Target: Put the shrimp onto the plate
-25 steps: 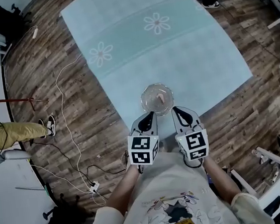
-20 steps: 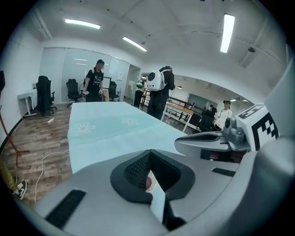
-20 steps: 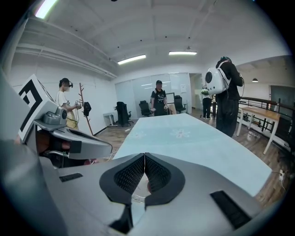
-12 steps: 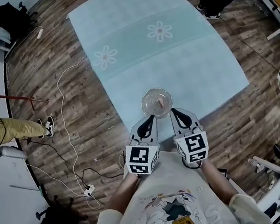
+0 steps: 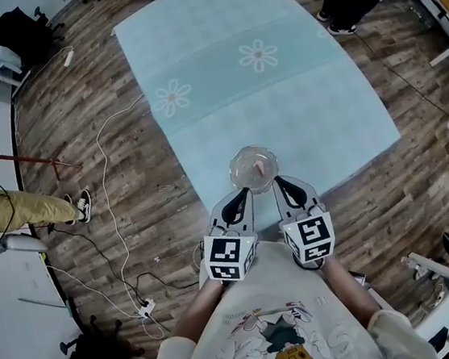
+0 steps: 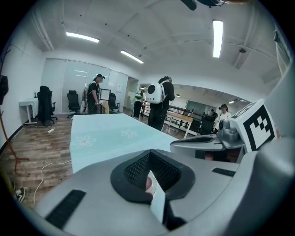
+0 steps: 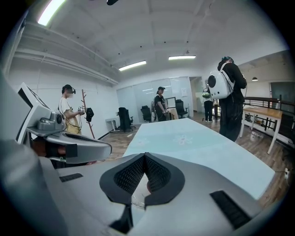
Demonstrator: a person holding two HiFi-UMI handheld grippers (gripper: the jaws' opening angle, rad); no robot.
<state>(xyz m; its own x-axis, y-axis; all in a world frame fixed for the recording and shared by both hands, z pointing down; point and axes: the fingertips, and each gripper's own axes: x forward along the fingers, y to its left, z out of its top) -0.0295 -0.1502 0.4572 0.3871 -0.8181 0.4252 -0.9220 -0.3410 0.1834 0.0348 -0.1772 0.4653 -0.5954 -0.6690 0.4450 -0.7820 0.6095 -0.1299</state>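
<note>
Unmoved: shrimp on plate, left gripper and right gripper closed.

Shrimp in plate, plate on table at its near edge, left gripper just beside plate at 7 o'clock, right gripper at 5 o'clock

Head view overhead, gripper views low, sharing table

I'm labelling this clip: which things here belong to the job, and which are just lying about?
Job: clear glass plate, pink shrimp lying on it, left gripper, right gripper.
Lying about: black office chair, thin red rod, white floor cable.
</note>
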